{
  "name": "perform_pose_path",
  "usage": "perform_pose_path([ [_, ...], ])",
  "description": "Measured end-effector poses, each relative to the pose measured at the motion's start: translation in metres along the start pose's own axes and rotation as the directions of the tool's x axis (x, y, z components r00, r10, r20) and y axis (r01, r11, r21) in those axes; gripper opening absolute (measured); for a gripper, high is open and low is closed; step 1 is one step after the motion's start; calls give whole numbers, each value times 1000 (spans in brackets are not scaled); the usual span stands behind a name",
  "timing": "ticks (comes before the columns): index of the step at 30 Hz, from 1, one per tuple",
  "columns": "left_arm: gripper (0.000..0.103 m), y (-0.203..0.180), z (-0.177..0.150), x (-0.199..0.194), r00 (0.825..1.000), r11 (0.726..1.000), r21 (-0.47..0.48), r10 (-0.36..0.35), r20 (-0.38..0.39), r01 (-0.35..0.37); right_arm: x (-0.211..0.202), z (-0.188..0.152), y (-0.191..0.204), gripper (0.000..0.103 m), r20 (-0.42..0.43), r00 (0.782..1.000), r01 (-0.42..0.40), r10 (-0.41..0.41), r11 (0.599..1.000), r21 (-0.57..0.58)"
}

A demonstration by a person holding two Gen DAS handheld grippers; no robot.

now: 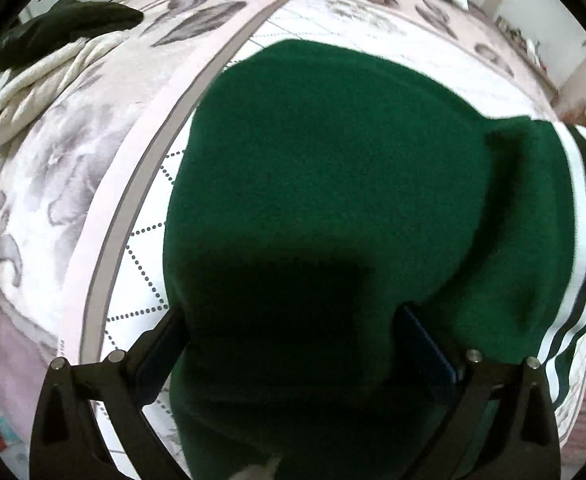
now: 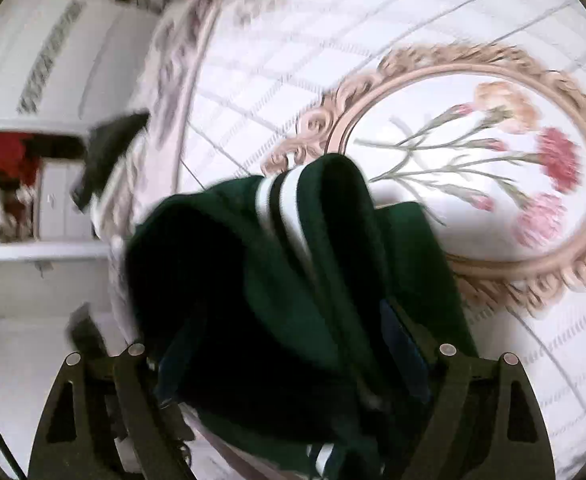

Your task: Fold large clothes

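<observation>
Two grippers are working one garment, and the fold is looking partly made rather than finished. The green garment [image 1: 325,184] is lying over the bedspread [image 1: 73,184], doubled into a rounded bulk, its striped cuff [image 1: 585,216] trailing off to one side instead of sitting tucked in. The left gripper [image 1: 293,344] is standing with its jaws fairly wide and thick cloth bunched between them; I cannot tell whether the pads are actually pinching it. The right gripper [image 2: 289,364] is likewise straddling a heap of the same cloth, jaws apart, with folds and a striped band [image 2: 281,204] rising out of the gap, and motion blur is hiding whether it is holding on. Judging from this, squaring the edges, tucking in the cuff and flattening are remaining. The fabric is reading as a dense, matte, felt-like knit, with ribbed white-and-dark trim; the bedspread is showing a smooth, quilted surface printed with flowers and an ornate oval frame [image 2: 473,160]. A cream garment [image 1: 41,84] and a dark garment [image 1: 69,24] are lying well apart near the bed's far edge.
</observation>
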State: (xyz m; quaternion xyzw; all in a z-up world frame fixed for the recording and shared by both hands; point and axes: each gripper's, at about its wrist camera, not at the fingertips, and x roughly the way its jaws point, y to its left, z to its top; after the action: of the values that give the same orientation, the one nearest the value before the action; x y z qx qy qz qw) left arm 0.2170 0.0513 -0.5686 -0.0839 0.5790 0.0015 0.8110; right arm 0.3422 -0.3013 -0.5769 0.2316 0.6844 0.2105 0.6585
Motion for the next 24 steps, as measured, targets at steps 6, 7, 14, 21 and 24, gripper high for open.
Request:
perform_pose_path([
  [6,103,8,1,2,998,995,-78,-54,20,55,48,-18,-11,21,-73,994,-71,79,992,101],
  [7,103,9,1,0,999,996,-72,-52,14,53,46,-29,-20,18,-60,990,-119,131,978,171],
  [14,103,26,-3,-23,994,981,-165,-110,-25,104,-3,-81,-55,14,94,894,-425,438,766,483],
  [21,103,-43,1,-67,997,998,34,-59,-44,61,-20,-96,-90,70,-14,974,-198,227,874,444],
  [24,103,-89,-5,-75,991,990,89,-107,-78,114,-61,-114,-100,85,68,989,-149,133,914,378],
])
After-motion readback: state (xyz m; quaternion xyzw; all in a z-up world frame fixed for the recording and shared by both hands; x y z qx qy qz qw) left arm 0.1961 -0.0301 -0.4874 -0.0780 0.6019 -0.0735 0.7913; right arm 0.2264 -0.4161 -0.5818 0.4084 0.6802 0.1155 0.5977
